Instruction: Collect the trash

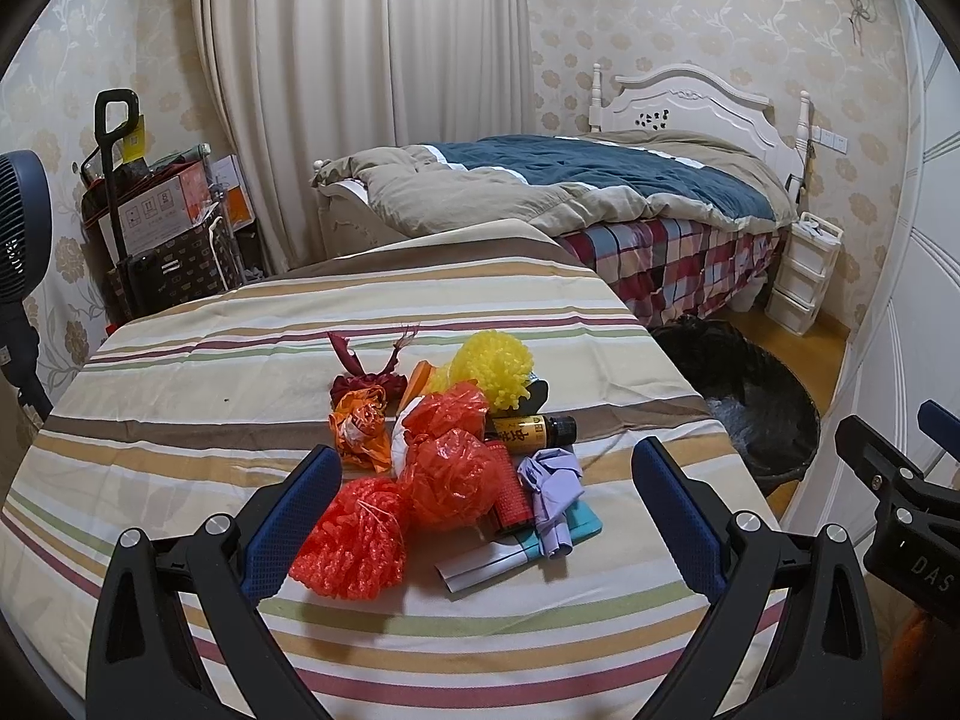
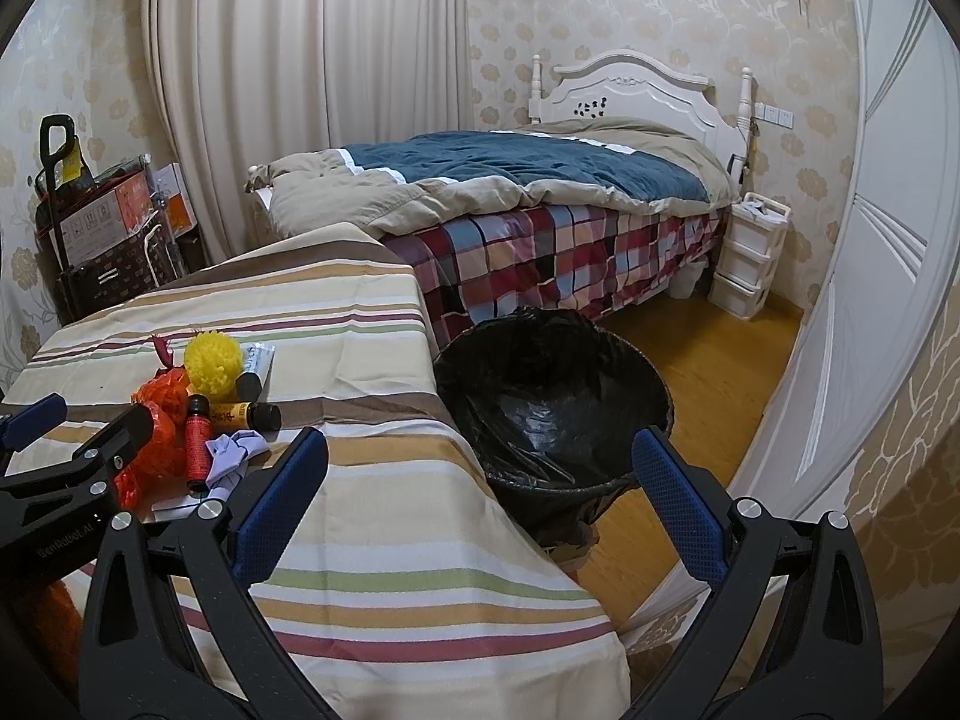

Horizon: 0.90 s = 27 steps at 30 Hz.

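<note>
A pile of trash lies on the striped tablecloth (image 1: 180, 408): red-orange mesh nets (image 1: 354, 534), an orange plastic bag (image 1: 450, 456), a yellow foam net (image 1: 495, 369), a yellow-labelled bottle (image 1: 531, 432), a red bottle (image 1: 510, 495), a crumpled purple glove (image 1: 552, 480) and white paper (image 1: 480, 567). My left gripper (image 1: 486, 504) is open, its fingers either side of the pile's near part. My right gripper (image 2: 480, 480) is open and empty, over the table's right edge facing the black-lined trash bin (image 2: 552, 402). The pile shows at left in the right wrist view (image 2: 198, 414).
The bin (image 1: 750, 408) stands on the wooden floor right of the table. A bed (image 2: 540, 204) with a plaid sheet is behind it, a white drawer unit (image 2: 747, 252) by the headboard. Boxes and a trolley (image 1: 156, 210) stand at back left, a fan (image 1: 18, 222) at far left.
</note>
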Motion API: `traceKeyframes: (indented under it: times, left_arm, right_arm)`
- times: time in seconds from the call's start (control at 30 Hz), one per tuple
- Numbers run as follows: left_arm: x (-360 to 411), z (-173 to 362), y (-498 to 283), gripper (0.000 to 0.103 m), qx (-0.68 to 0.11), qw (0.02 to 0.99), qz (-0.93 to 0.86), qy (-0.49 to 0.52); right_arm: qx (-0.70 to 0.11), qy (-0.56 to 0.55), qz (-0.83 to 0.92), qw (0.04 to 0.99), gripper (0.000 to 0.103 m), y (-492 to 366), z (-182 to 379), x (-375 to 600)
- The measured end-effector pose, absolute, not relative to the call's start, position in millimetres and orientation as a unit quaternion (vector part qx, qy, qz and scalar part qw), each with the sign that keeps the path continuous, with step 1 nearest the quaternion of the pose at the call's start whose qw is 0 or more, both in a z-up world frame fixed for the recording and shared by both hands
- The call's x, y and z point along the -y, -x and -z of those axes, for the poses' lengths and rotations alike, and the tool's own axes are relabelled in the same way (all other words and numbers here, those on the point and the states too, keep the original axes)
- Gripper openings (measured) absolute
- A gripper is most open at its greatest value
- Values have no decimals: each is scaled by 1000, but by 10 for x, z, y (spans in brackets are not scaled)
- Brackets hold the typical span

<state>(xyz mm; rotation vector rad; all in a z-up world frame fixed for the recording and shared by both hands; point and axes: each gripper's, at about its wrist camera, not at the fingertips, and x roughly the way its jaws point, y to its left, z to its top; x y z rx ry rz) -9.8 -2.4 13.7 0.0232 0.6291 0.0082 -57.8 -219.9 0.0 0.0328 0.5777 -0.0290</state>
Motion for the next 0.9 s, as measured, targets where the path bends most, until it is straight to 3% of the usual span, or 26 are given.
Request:
traceKeyframes:
  times: [0.9]
  left_arm:
    - [31,-152,175,93,-300,953,6,-29]
  right_arm:
    - [-288,-17,17,957,99,581,41,2224]
